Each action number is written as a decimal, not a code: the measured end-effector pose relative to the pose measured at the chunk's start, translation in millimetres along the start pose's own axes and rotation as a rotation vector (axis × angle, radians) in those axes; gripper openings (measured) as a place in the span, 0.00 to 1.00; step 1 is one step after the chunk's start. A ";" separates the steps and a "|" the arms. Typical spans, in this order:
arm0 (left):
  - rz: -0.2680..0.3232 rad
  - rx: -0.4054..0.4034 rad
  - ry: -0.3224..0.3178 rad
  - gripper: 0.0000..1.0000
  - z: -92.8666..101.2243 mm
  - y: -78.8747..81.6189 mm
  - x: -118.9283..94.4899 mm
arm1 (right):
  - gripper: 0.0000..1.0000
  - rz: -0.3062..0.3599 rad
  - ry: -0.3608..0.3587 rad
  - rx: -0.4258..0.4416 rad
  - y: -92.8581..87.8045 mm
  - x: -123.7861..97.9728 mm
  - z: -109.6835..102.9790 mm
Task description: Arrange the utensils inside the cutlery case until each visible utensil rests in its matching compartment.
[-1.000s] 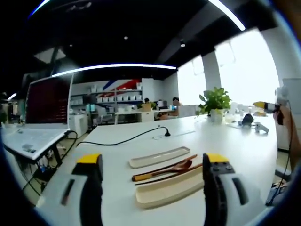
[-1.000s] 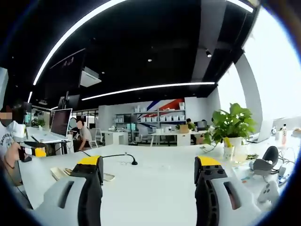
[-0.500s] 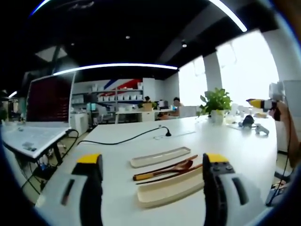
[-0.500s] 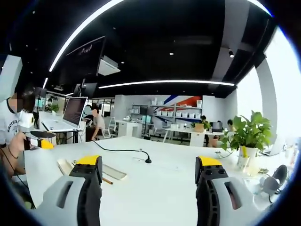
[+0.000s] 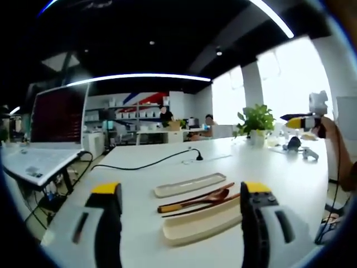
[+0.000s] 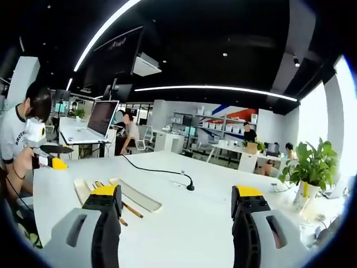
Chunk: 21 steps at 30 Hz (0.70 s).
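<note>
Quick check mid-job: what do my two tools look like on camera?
Both match: the left tool and right tool each have two chunky pale-grey jaws with black inner faces, dark slots in the sides and yellow caps on top.

A: What is sitting on the white table (image 5: pixel 167 162) far off?
B: A potted plant (image 5: pixel 255 123) is standing near the bright windows (image 5: pixel 290 84), and a black cable (image 5: pixel 150 163) is trailing across to a small black stand (image 5: pixel 197 156).

A: And to the side?
B: An open laptop (image 5: pixel 47 137) is resting on another desk. In the right gripper view, a plant (image 6: pixel 313 167) is standing at the table's far end, and people are sitting by shelves (image 6: pixel 215 124) at the back wall.
</note>
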<state>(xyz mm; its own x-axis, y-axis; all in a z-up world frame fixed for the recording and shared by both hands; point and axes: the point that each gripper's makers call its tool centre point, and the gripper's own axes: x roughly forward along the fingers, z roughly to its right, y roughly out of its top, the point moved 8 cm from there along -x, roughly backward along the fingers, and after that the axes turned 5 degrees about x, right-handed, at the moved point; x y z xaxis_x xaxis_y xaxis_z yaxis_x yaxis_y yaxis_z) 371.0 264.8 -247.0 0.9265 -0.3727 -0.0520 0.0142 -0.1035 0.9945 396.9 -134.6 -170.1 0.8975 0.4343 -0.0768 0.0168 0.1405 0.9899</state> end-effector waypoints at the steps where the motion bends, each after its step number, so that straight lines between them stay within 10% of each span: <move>1: 0.001 0.000 0.001 0.93 -0.5 0.2 -0.2 | 0.84 -0.012 0.014 -0.014 0.6 3.9 -2.9; 21: -0.013 -0.007 -0.001 0.92 -3.7 -2.1 0.4 | 0.83 -0.191 0.176 -0.141 -9.5 66.9 -30.0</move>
<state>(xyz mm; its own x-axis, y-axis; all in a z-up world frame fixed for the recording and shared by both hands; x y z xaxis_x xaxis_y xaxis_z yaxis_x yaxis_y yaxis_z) 372.7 268.2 -248.8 0.9259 -0.3721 -0.0650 0.0288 -0.1021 0.9944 443.5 -80.2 -188.2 0.7936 0.5339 -0.2917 0.1058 0.3511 0.9304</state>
